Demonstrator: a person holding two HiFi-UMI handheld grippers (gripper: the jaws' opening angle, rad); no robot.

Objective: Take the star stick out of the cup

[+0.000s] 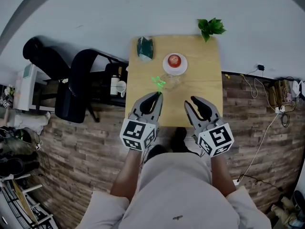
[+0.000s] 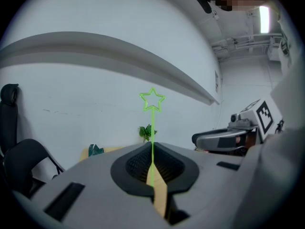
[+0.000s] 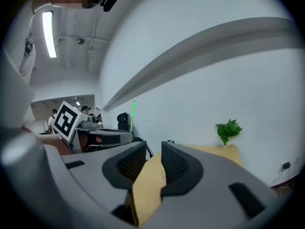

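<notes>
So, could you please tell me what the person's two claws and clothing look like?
Both the left claw and right claw have grey tapered shells with black ribbed pads. Each carries a white cube printed with black square markers. The person wears a pale short-sleeved top. No cables show.

Head view: taken from high above both grippers, faced steeply down. The table [image 1: 205,89] ahead of the tips is seen whole, fairly far off. Left gripper [image 2: 152,149] view: shot from just behind its jaws, along them, approx. level, twd the wall. Right gripper [image 3: 153,149] view: likewise. Shared by all 3: table, plant [image 1: 211,27] beyond the tips, star stick [image 2: 152,100]. In each gripper view the other gripper is caught at the inner side.
</notes>
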